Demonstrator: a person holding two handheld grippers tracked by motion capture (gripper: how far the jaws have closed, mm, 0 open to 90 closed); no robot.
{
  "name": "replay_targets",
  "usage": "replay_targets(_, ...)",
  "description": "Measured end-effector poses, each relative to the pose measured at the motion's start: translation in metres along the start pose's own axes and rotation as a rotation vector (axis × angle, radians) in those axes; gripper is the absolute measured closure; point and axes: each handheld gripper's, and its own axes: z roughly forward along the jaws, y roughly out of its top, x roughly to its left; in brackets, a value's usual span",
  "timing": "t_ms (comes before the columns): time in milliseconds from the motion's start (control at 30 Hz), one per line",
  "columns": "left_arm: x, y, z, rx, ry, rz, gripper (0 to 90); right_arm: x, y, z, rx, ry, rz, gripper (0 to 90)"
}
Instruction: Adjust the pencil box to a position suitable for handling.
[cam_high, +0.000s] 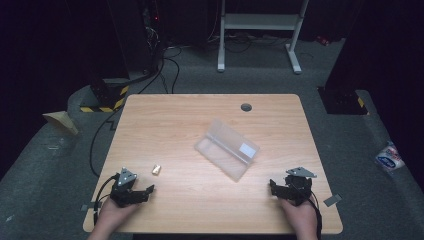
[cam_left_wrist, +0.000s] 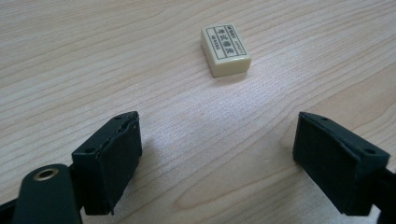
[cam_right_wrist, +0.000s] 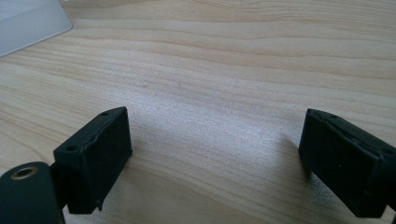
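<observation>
- While both tools rest at the near edge of the pale wood-grain table (cam_high: 200, 110), the small cream rectangular eraser with printed characters on top (cam_left_wrist: 225, 50) lies just ahead of the left gripper (cam_left_wrist: 219, 163), a little to the right of the line along its jaws.
- Seen from the high view, that eraser (cam_high: 156, 169) sits near the left gripper (cam_high: 131, 191) and well apart from the right gripper (cam_high: 290, 187), so the left hand is plainly the nearer one.
- Its long axis runs roughly away from the left tool, tilted slightly, so the jaws would close across the short sides' width.
- Left jaws stand spread wide, nothing between them.
- Right gripper (cam_right_wrist: 212, 163) likewise stands spread and empty.
- Beyond lies an open clear plastic hinged case (cam_high: 227, 148), mid-table, nearer the right hand.
</observation>
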Motion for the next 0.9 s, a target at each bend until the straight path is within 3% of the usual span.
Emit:
replay_targets(500, -0.0003, -0.0006, -0.0006, -0.001, 0.003, -0.005, 16.2, -0.0003, -0.0002, -0.0001, -0.002, 0.001, -0.007, 9.4)
replay_targets(900, -0.0004, -0.0011, -0.0016, 0.002, 0.013, 0.002, 16.2, 0.002, 0.0003, -0.0056, -0.044, -0.009, -0.001, 18.5)
